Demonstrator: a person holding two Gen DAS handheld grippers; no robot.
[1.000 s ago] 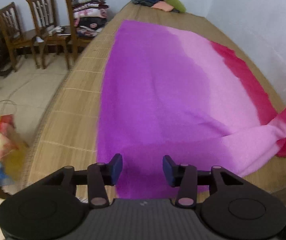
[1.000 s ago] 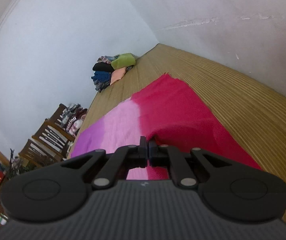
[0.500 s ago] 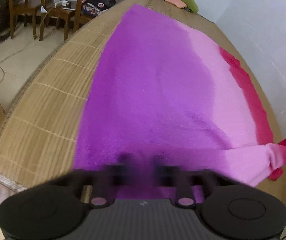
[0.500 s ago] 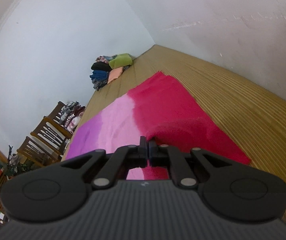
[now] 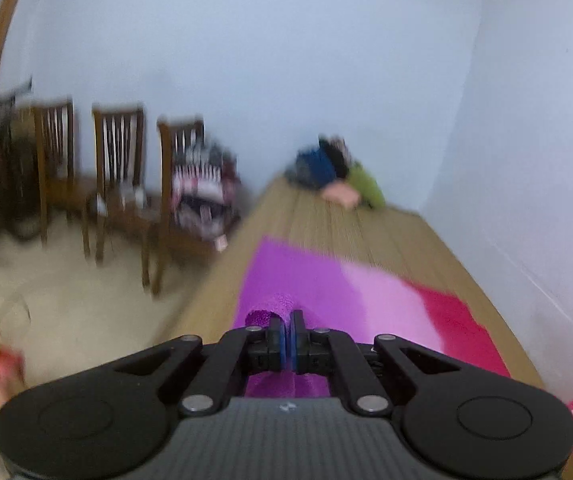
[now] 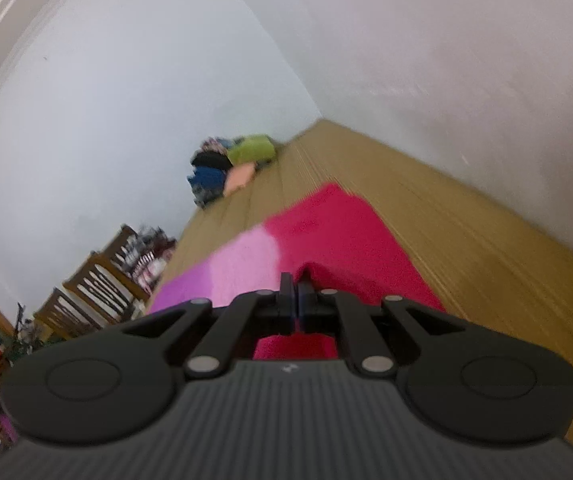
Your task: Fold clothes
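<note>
A large cloth [image 5: 326,288] with purple, pink and red bands lies spread on the bamboo-mat table [image 5: 326,220]. My left gripper [image 5: 286,326] is shut on the cloth's purple near edge, which bunches up over the fingertips and hangs below them. In the right wrist view my right gripper [image 6: 296,290] is shut on the red corner of the same cloth [image 6: 326,232], and the fabric rises in a ridge to the pads. The right side's red corner shows at the lower right edge of the left wrist view.
A pile of clothes [image 5: 334,176] sits at the table's far end against the wall [image 5: 526,160]. Three wooden chairs [image 5: 118,184] stand left of the table, one loaded with folded clothes [image 5: 202,196]. A wall runs close along the table's right side.
My left gripper went from open above the purple edge to shut on it and then rose and tilted up, lifting the edge. The right gripper kept its grip and rose a little.
</note>
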